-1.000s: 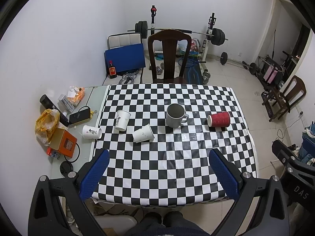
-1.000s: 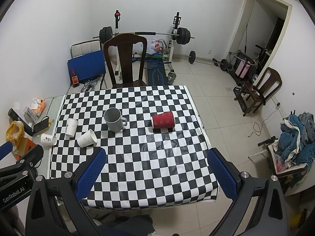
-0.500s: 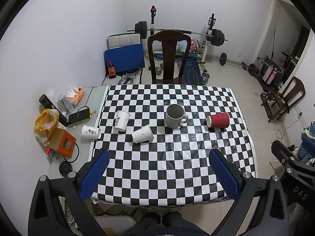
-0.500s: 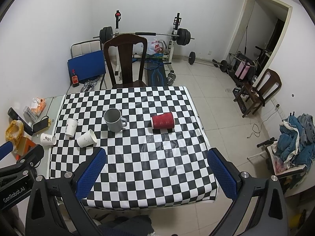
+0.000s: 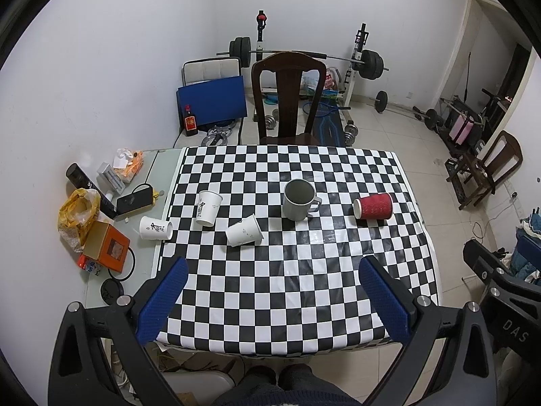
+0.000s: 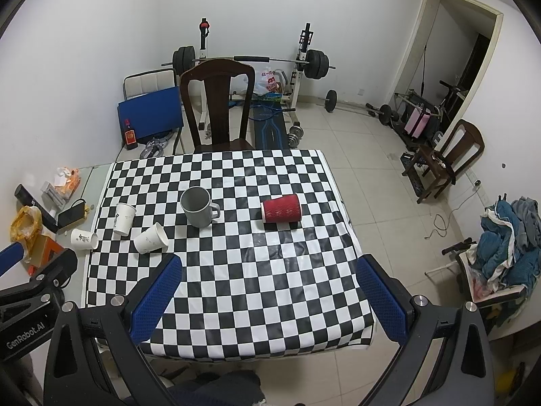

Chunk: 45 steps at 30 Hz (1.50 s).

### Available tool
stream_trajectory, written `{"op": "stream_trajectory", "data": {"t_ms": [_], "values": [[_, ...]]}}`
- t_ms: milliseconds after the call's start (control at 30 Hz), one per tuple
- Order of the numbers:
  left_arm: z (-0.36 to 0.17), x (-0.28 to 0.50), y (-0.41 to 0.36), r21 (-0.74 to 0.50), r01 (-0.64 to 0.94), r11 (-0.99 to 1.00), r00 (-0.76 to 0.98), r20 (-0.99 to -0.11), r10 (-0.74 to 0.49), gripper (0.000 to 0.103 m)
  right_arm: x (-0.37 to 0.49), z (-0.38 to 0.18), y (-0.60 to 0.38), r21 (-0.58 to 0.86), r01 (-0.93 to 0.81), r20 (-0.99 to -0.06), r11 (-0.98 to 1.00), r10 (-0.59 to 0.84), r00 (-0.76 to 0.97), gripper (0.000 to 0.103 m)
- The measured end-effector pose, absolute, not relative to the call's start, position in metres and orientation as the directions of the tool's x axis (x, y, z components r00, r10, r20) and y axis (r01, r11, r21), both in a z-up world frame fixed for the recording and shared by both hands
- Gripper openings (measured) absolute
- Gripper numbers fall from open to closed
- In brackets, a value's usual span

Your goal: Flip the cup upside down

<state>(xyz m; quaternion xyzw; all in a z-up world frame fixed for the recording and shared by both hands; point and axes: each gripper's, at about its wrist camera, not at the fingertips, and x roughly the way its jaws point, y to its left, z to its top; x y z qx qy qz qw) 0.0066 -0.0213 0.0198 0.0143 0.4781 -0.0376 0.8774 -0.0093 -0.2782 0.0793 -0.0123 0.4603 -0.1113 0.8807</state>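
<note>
Left tongs [image 5: 270, 291]: spread wide, empty, held high over the near edge of the desk [image 5: 389, 162].
Right tongs [image 6: 267, 291]: also wide, empty, above the near right part of the desk.
Grey mug [image 5: 299, 199]: upright, mid-desk, handle to the right; judged the likeliest cup to flip.
Red cup [image 5: 373, 205]: on its side, right of the mug, well apart.
White cups: one upright [image 5: 208, 208] at left, one lying [image 5: 244, 230] near it, one lying [image 5: 155, 228] off the checked cloth.
Stage: judged approach not begun; nothing gripped.
Risk: target ambiguous among five cups.
Risk: lying cups roll if nudged by a pad.
Risk: paper walls crush under a hard squeeze.
Risk: mug may slip mid-turn; glossy cloth offers little friction.
</note>
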Motion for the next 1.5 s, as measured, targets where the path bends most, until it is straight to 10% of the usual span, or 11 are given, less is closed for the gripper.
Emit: {"op": "stream_trajectory", "data": {"t_ms": [400, 967, 1500], "values": [[0.006, 0.047, -0.065, 0.078, 0.08, 0.994, 0.639, -0.769, 0.009, 0.103, 0.018, 0.075, -0.291, -0.084, 0.224, -0.816, 0.971, -0.196, 0.544, 0.103], [-0.215, 0.198, -0.163, 0.155, 0.134, 0.979, 0.536, -0.842, 0.06, 0.103, 0.166, -0.261, -0.385, -0.141, 0.335, -0.894, 0.932, -0.265, 0.362, 0.103], [-0.293, 0.258, -0.213, 0.112, 0.208, 0.972, 0.568, -0.823, -0.027, 0.088, 0.208, -0.342, -0.412, -0.158, 0.32, -0.868, 0.934, -0.285, 0.406, 0.103]]}}
